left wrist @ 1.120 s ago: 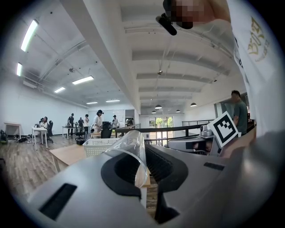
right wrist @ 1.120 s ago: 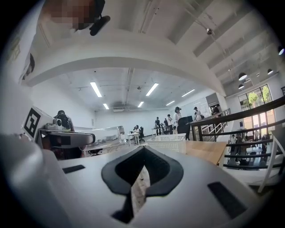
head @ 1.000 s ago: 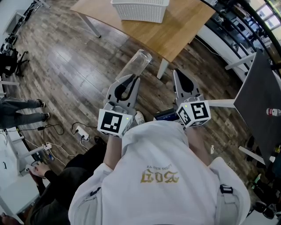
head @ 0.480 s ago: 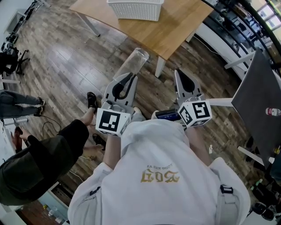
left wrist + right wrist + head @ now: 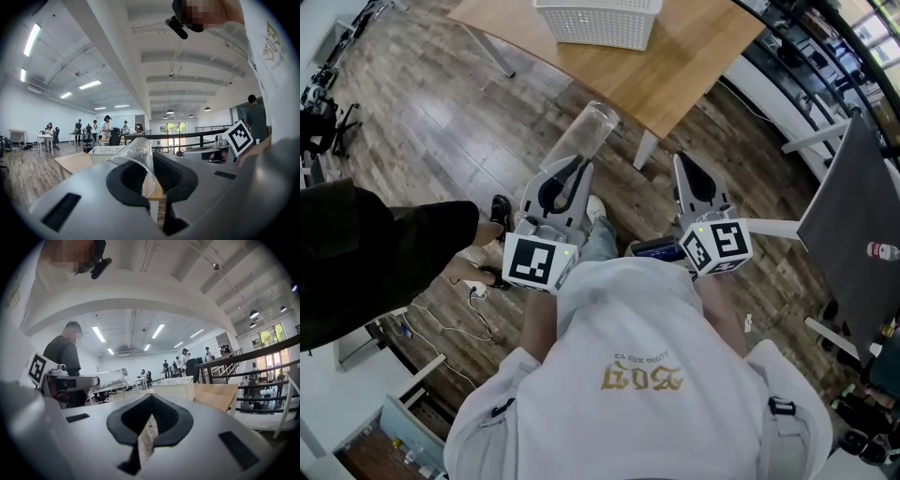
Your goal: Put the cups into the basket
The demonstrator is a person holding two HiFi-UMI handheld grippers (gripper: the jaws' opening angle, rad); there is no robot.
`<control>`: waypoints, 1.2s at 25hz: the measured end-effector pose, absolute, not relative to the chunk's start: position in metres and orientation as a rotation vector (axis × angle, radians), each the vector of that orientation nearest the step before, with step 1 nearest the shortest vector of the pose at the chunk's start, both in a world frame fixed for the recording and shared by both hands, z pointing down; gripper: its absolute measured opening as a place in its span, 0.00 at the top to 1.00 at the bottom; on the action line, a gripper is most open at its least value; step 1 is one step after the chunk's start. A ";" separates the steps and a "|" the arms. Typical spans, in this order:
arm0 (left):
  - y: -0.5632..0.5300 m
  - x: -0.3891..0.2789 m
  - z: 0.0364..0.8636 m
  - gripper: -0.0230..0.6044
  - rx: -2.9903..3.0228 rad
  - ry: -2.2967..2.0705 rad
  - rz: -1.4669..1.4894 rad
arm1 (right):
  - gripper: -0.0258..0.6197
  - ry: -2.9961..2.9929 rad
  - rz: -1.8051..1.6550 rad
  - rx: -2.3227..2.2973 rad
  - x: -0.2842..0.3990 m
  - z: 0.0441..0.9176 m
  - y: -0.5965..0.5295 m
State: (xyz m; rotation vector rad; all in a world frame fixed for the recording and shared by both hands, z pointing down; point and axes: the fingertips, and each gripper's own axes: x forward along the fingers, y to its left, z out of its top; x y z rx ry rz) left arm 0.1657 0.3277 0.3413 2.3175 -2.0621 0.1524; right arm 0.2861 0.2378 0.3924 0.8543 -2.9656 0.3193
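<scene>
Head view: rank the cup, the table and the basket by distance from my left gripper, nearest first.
1. Clear plastic cup, gripped by the left gripper itself.
2. Wooden table, ahead and to the right.
3. White basket, on the table, farthest ahead.

The top edge crops the basket (image 5: 598,23), perhaps by half.

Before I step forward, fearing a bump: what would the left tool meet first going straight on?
Likely the wooden table, reached first by the clear cup it grips; the basket lies beyond. Depth unclear.
</scene>
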 end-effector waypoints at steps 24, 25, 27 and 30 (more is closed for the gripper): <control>0.209 0.008 0.330 0.90 2.439 -1.939 0.075 | 0.94 -2.924 0.278 0.976 0.124 0.384 0.125; 0.204 0.004 0.331 0.90 2.436 -1.940 0.072 | 0.94 -2.920 0.281 0.975 0.121 0.385 0.121; 0.194 -0.002 0.331 0.90 2.430 -1.939 0.064 | 0.94 -2.915 0.287 0.970 0.116 0.387 0.113; 0.176 -0.011 0.330 0.90 2.431 -1.937 0.063 | 0.94 -2.918 0.297 0.955 0.104 0.390 0.096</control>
